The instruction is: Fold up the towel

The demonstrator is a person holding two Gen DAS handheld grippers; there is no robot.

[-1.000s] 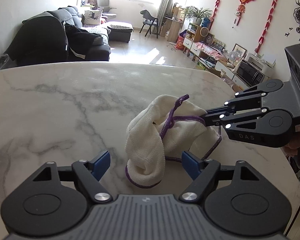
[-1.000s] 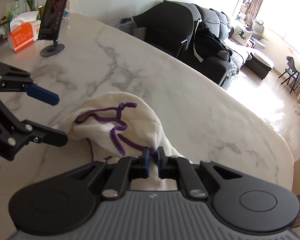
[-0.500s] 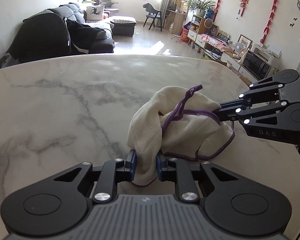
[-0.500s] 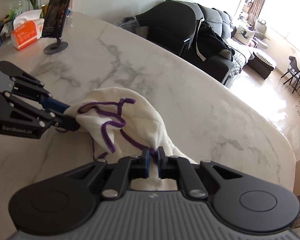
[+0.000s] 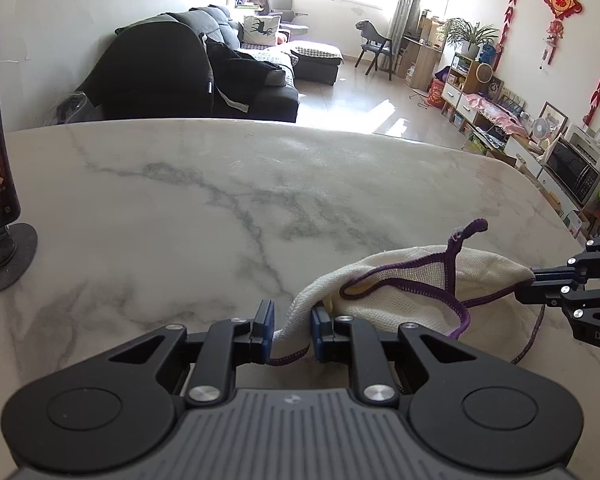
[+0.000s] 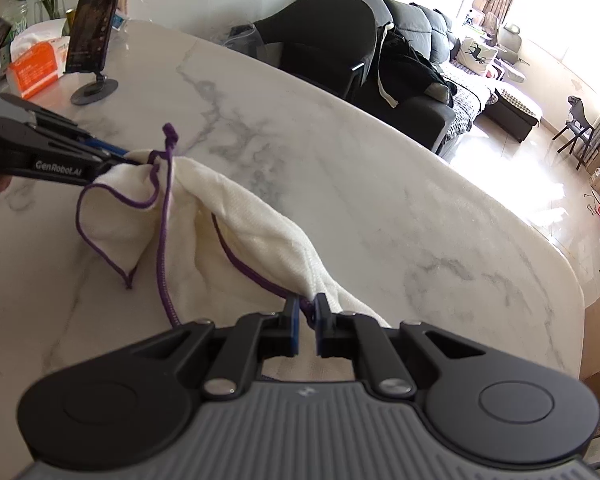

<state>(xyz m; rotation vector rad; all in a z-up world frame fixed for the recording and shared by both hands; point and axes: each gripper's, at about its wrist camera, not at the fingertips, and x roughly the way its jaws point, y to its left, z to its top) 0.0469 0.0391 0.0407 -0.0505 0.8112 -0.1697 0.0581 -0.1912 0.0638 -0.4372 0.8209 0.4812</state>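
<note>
1. marble bench [image 5: 180,208] carries the towel [image 6: 252,232], crumpled, far from the phone stand [image 6: 94,90].
2. left claw [image 5: 292,330] is clenched on one towel edge, right claw [image 6: 307,326] on another.
3. gripping both ends likely lets the cloth be pulled open for folding.

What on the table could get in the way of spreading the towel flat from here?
Nothing visible does. Both the left gripper and the right gripper already pinch the towel, and the marble table around it is bare. The phone stand sits well off toward the far corner.
</note>
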